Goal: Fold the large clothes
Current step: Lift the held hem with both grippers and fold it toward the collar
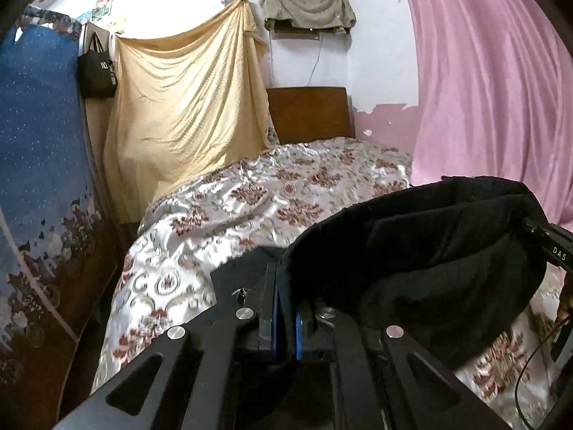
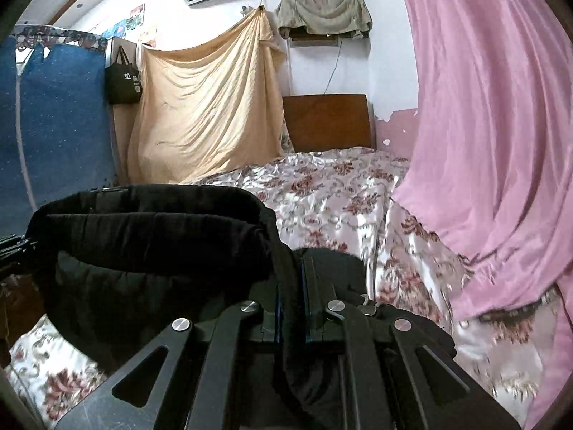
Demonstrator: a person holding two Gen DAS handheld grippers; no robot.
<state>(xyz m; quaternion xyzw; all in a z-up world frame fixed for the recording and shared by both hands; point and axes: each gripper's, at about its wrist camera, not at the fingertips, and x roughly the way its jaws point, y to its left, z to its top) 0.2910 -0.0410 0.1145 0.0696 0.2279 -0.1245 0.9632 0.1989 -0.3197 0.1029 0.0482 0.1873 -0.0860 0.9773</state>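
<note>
Both the left gripper [image 1: 286, 308] and right gripper [image 2: 292, 304] clench the black garment [image 1: 429, 243], slung between them above the bed [image 1: 250, 197], apparently mid-fold with laying down left.

2 tools [image 1: 286, 308] [image 2: 292, 304], 1 blk garment [image 1: 429, 251], 1 bed [image 1: 286, 186], 1 pink curtain [image 1: 494, 107]

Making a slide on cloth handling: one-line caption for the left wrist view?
Left gripper clamps the edge of a black garment held up above a floral bedspread.

ahead: open bedspread [image 1: 250, 197] | right: pink curtain [image 2: 494, 143], probably close
</note>
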